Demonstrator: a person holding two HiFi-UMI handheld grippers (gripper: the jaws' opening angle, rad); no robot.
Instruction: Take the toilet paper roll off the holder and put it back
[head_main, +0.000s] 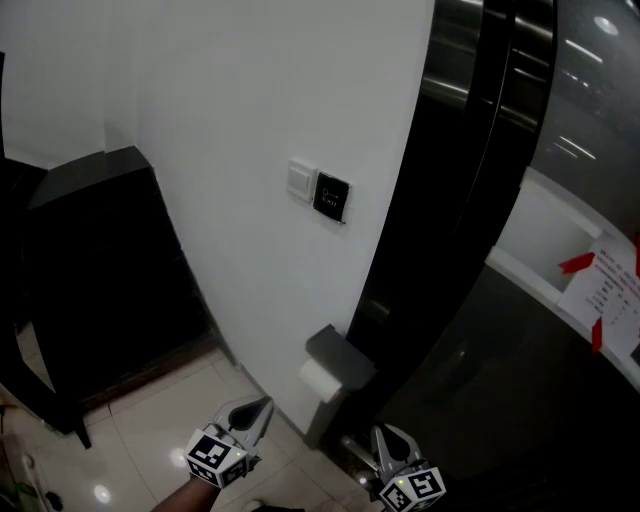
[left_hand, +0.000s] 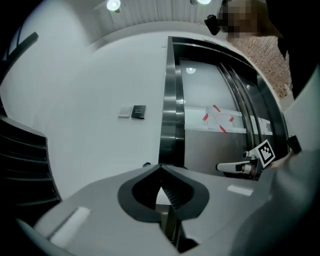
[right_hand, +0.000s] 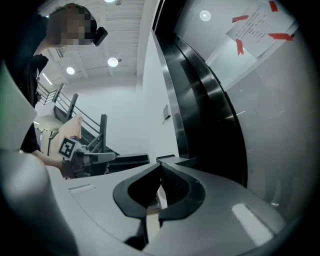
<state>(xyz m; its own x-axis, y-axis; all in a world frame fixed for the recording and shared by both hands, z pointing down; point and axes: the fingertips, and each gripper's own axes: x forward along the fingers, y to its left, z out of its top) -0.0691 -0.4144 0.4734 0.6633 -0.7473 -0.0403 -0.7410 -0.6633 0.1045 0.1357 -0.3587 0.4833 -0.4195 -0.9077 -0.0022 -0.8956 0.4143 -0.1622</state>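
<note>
**A:** Head view first: where is the roll?

**B:** The toilet paper roll (head_main: 321, 381) hangs under the grey lid of the holder (head_main: 340, 357). The holder is low on the white wall (head_main: 250, 120), at its right edge beside the dark door frame (head_main: 440, 200). The roll has not been taken off.

**A:** And the tongs?

**B:** The left gripper (head_main: 264, 404) and right gripper (head_main: 386, 433) sit just below the holder, one on each side. Both are pinched closed and empty, probably placed to come at the roll from both ends.

**A:** Left gripper view?

**B:** Its jaws meet at the tips with nothing between them. Bare wall lies open to the left, and the door frame blocks the right.

**A:** Right gripper view?

**B:** Jaws together here too, and empty. The door frame crowds its right side, so the room to pull the roll lies toward the floor tiles (head_main: 150, 430) and the person.
</note>
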